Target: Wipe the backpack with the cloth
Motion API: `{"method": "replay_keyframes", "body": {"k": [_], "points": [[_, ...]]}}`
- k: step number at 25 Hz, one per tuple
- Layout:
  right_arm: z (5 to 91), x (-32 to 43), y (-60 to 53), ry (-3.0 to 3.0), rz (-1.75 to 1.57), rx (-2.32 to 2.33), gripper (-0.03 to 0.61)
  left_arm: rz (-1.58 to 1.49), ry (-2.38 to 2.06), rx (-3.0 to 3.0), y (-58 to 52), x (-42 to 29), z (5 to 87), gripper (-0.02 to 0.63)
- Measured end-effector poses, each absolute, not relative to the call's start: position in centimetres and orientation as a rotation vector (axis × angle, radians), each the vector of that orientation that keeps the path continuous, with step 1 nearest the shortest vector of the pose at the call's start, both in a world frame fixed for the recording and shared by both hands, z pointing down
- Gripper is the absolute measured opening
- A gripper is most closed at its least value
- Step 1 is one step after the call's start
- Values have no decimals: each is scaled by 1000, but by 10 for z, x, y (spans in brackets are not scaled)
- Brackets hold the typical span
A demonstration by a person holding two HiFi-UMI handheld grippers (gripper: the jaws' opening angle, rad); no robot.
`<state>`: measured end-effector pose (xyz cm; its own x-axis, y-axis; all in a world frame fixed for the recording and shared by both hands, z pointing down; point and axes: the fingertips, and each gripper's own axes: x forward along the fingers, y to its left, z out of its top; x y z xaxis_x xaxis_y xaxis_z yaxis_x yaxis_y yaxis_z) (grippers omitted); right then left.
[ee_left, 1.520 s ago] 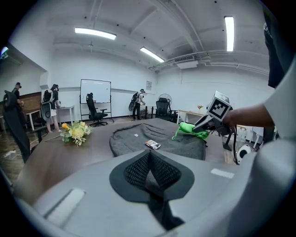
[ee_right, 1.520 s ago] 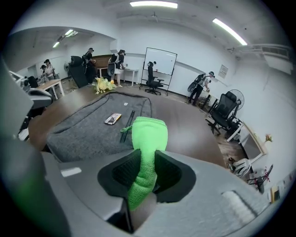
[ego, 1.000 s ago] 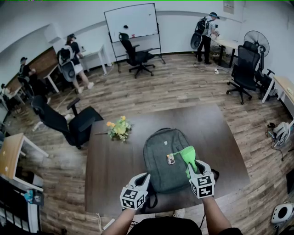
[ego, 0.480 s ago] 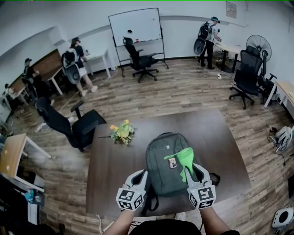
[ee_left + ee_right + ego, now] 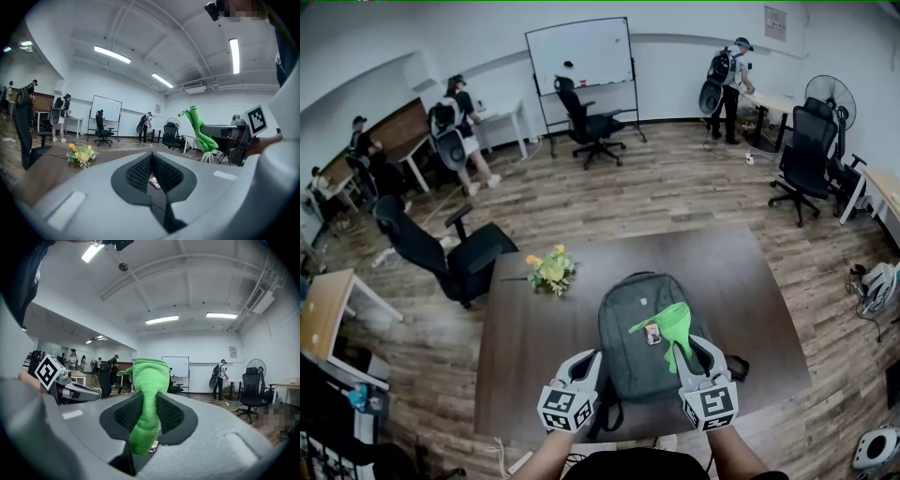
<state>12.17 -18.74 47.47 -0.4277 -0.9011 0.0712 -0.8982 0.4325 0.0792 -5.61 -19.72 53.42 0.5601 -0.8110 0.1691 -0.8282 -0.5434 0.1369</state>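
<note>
A grey backpack [image 5: 642, 328] lies flat on the dark brown table [image 5: 525, 342], with a small tag [image 5: 652, 333] on its front. My right gripper [image 5: 692, 349] is shut on a bright green cloth [image 5: 671, 323], which hangs over the backpack's right side; in the right gripper view the cloth [image 5: 147, 399] fills the space between the jaws. My left gripper [image 5: 588, 364] hovers at the backpack's near left corner, its jaws pressed together on nothing [image 5: 151, 157]. The backpack's near end is hidden behind both grippers.
A small bunch of yellow flowers [image 5: 546, 270] lies on the table left of the backpack. A black office chair [image 5: 441, 251] stands at the table's left corner. More chairs, a whiteboard [image 5: 579, 54], a fan and several people stand further off in the room.
The right gripper with the green cloth has drawn slightly toward me and leftward over the backpack. The left gripper has stayed near the backpack's near left corner.
</note>
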Motion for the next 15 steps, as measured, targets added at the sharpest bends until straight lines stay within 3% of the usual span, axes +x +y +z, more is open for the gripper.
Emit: {"method": "replay_keyframes", "body": {"k": [15], "points": [[480, 123, -187, -2549, -30, 1631, 92, 141, -1368, 2611, -195, -54, 535, 18]]}}
